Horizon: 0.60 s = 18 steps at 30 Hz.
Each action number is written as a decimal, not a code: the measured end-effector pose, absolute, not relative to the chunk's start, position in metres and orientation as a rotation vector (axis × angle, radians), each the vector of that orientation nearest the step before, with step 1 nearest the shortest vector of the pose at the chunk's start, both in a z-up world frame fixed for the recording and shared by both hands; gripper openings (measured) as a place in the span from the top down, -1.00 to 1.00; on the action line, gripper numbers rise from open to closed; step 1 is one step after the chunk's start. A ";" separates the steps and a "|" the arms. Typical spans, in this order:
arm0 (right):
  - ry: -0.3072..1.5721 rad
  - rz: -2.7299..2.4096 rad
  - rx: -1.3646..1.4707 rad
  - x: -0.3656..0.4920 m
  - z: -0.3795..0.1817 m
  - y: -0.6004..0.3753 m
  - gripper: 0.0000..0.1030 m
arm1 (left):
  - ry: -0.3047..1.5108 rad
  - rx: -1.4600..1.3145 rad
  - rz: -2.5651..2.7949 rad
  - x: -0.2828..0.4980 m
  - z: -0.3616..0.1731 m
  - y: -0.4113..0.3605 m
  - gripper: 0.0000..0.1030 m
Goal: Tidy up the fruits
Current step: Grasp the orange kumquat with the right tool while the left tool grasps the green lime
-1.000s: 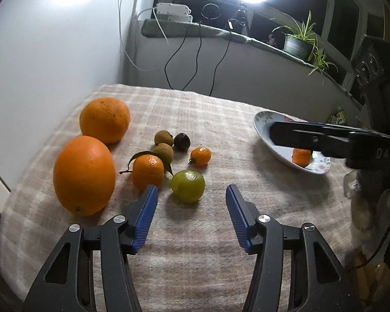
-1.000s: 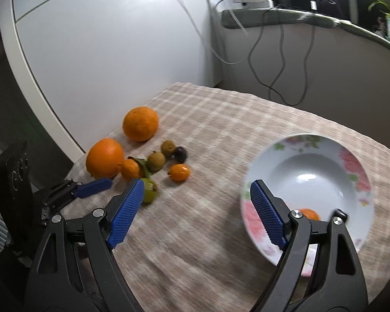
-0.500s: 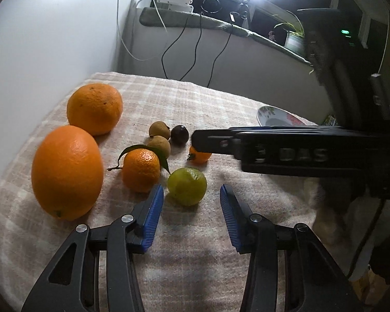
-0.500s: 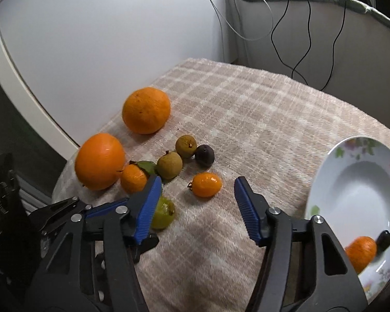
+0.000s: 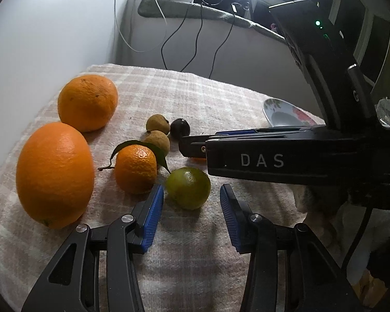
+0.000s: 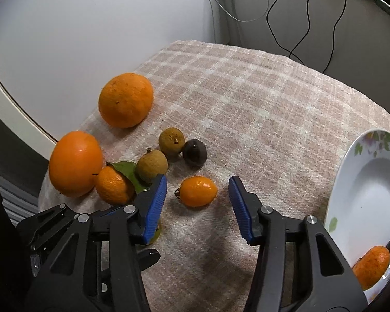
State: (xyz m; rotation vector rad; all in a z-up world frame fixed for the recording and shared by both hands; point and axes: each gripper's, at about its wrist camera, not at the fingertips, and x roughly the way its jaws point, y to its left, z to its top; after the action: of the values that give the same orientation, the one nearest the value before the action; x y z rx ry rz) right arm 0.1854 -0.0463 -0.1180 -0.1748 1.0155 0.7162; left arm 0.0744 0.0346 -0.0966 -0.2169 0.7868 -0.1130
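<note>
Starting at the left edge of the desk (image 5: pixel 195 265), there are two big oranges (image 5: pixel 55 174) sitting near the wall, then a small mandarin (image 5: pixel 135 170) with a leaf on it, and just past that the green citrus (image 5: pixel 188 187) the left hand-held gripper (image 5: pixel 192 205) is lined up on. Its jaws are spread wide with nothing in them yet, blue pads on either side of the fruit but a bit short of it, so I'd push forward until the pads sit at the widest part before squeezing, otherwise a round fruit like that will probably squirt out. Watch the left pad, it's very close to the mandarin and could nudge it. Further right, the right hand-held gripper (image 6: pixel 197 197) is also released and empty, straddling the little kumquat (image 6: pixel 198 191), which lies on the checked cloth apart from the two longans (image 6: pixel 152 166) and the dark fruit (image 6: pixel 194 153). Same deal there: centre it, close gently. The plate (image 6: pixel 351 182) is off at the far right, already holding one orange fruit and a small dark one, so that looks like the drop spot.
</note>
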 end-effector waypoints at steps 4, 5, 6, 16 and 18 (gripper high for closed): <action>1.015 0.719 -0.181 0.186 -0.117 -0.047 0.10 | 0.794 -0.208 -0.110 0.079 -0.097 0.034 0.20; 1.016 0.721 -0.187 0.186 -0.118 -0.046 0.19 | 0.795 -0.207 -0.108 0.080 -0.098 0.034 0.27; 1.016 0.726 -0.193 0.185 -0.118 -0.045 0.26 | 0.798 -0.208 -0.105 0.080 -0.098 0.035 0.29; 1.003 0.726 -0.194 0.183 -0.118 -0.044 0.38 | 0.796 -0.222 -0.106 0.079 -0.099 0.037 0.41; 0.998 0.725 -0.183 0.181 -0.115 -0.048 0.38 | 0.792 -0.221 -0.107 0.078 -0.099 0.037 0.41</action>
State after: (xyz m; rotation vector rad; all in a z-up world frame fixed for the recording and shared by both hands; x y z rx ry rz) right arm 0.1808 -0.0482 -0.1154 -0.1833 0.9978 0.7248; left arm 0.0785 0.0372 -0.0991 -0.2214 0.7920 -0.1069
